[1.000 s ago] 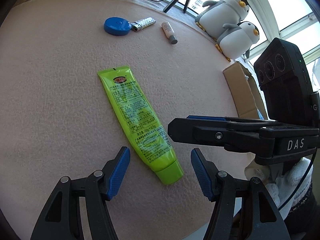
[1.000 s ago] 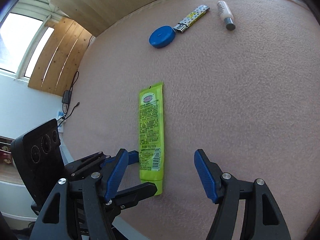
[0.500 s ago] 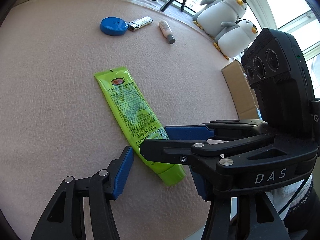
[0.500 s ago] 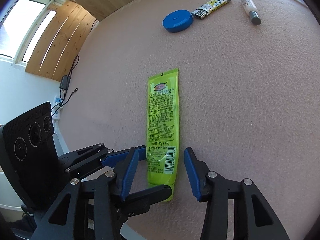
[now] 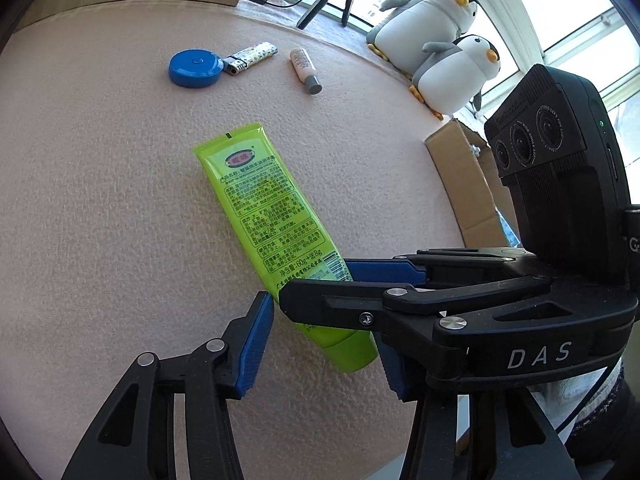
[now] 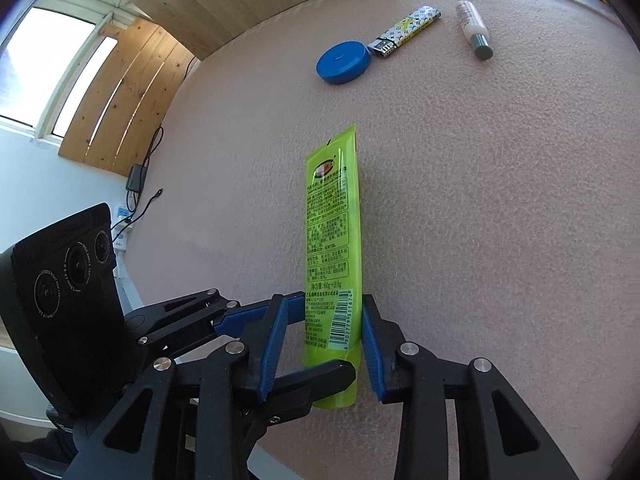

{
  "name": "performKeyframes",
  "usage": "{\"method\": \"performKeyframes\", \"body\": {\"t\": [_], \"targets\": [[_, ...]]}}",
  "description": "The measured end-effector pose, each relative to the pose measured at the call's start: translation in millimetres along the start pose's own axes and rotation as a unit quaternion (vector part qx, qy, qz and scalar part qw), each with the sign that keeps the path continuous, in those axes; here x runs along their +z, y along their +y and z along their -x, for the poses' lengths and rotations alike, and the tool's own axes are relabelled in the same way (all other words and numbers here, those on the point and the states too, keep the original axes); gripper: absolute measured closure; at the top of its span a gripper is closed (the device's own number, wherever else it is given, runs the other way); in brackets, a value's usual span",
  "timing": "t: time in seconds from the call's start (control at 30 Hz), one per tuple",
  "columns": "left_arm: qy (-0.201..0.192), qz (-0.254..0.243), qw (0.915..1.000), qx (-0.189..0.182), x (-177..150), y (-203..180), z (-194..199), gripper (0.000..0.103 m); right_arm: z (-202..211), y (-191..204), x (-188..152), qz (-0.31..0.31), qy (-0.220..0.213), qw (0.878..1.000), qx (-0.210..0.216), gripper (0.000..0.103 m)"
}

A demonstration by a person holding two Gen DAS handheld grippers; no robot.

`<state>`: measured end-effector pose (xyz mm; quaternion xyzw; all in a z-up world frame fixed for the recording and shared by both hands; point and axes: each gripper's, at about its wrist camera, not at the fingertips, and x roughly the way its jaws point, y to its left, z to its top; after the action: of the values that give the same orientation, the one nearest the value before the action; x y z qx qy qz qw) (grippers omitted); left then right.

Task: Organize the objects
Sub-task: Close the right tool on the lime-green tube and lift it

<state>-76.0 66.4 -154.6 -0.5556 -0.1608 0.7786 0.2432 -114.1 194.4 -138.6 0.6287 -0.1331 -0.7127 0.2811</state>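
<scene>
At the near edge of the pink worktop (image 6: 500,200), the green tube (image 6: 332,248) lies lengthwise, cap end toward us, flat sealed end pointing to twelve o'clock. And here's the right hand-held gripper (image 6: 324,344), its blue pads straddling the lower body of the tube just above the cap. The pad on the three o'clock side looks to be touching the tube; on the nine o'clock side there seems to be a sliver of gap, so I'd call it closing in, not yet clenched.

The left hand-held gripper (image 5: 324,344) sits low at six o'clock in its own view, jaws spread wide and holding nothing, with the tube's cap end lying between its pads and the right tool crossing over the top.

Up at twelve o'clock on the worktop, a blue round lid (image 6: 343,62), a lighter (image 6: 404,32) touching or just beside it, and a small white bottle (image 6: 472,32) a little apart to the right. Two penguin toys (image 5: 444,44) and a cardboard box (image 5: 464,184) sit off the far edge.

My read: this is the grasp step on the tube. Next it calls for a firm squeeze, then a lift toward that row of items, probably. Soft tube, so grip gently near the cap.
</scene>
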Motion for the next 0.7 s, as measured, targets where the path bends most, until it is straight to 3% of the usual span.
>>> {"method": "performKeyframes", "body": {"t": [0.43,0.7], "targets": [[-0.005,-0.055,0.9981,-0.027,21.6,-67.6,-11.0,0.05,66.1,-21.0,-17.3,-0.025,-0.067,0.997,-0.02,0.07],[-0.005,-0.095,0.9943,-0.049,39.0,-125.9,-30.9,0.05,124.1,-57.2,-37.4,-0.049,-0.11,0.992,-0.036,0.07]]}}
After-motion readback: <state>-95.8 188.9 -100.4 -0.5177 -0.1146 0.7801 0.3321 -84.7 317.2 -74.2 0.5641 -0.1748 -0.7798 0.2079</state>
